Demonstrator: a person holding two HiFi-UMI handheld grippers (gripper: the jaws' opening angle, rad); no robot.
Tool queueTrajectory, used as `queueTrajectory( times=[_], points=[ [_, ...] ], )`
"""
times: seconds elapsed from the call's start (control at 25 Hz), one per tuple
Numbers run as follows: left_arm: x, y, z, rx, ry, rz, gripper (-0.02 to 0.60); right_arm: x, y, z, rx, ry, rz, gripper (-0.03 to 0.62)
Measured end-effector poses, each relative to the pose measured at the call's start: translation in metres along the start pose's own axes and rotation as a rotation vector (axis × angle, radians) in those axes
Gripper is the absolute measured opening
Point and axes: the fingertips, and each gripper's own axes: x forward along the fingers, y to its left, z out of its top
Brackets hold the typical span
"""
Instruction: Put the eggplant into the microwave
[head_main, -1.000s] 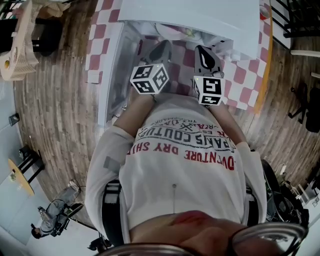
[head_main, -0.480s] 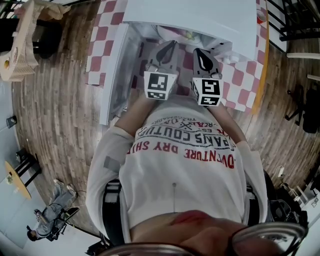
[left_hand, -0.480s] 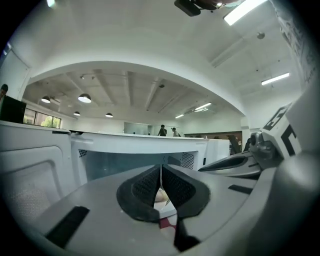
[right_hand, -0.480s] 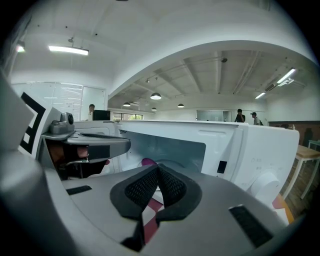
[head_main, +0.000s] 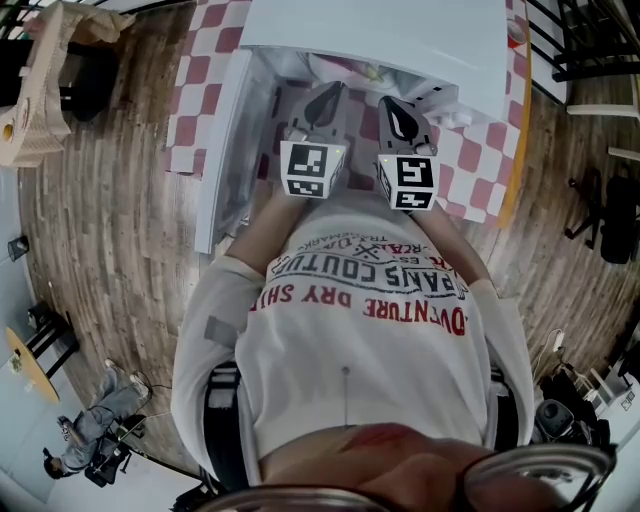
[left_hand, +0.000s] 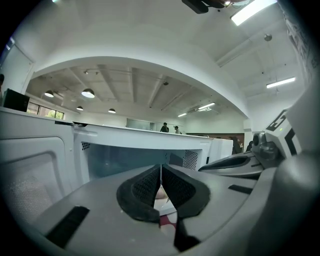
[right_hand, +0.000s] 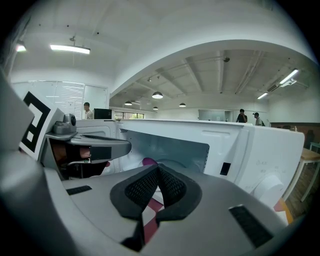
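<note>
Right gripper view only: purple eggplant (right_hand: 149, 161) lies inside the white microwave oven (right_hand: 250, 145), in the open cavity straight ahead of the right gripper (right_hand: 157, 174), just past its tips. Left gripper view shows the same cavity with its own pads across the middle, plus the white door (left_hand: 30, 175) swung open to the left of the left gripper (left_hand: 161, 172). Head view alone gives the layout: both grippers side by side, close together, pointing into the opening, white printed T-shirt (head_main: 360, 340) right behind them. The microwave stands on a red-and-white checked tablecloth (head_main: 480, 150), which shows under both sets of jaws. Wooden plank floor (head_main: 120, 200) on both sides. Big hall, ceiling strip lights (right_hand: 70, 48), people (right_hand: 241, 116) far beyond the grippers. Both grippers: jaws fully closed, pad against pad, nothing held
</note>
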Motion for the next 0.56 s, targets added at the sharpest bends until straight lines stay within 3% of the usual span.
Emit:
queueTrajectory(
  times=[0.24,0.56],
  points=[
    [-0.002,0.002,-0.003,-0.043,0.014,0.007,0.032,-0.001,0.007,0.0,0.023,-0.009,0.045,0.021],
    [-0.003,0.004,-0.002,-0.02,0.021,0.023,0.032,-0.002,0.009,0.001,0.009,-0.006,0.044,0.021]
  ],
)
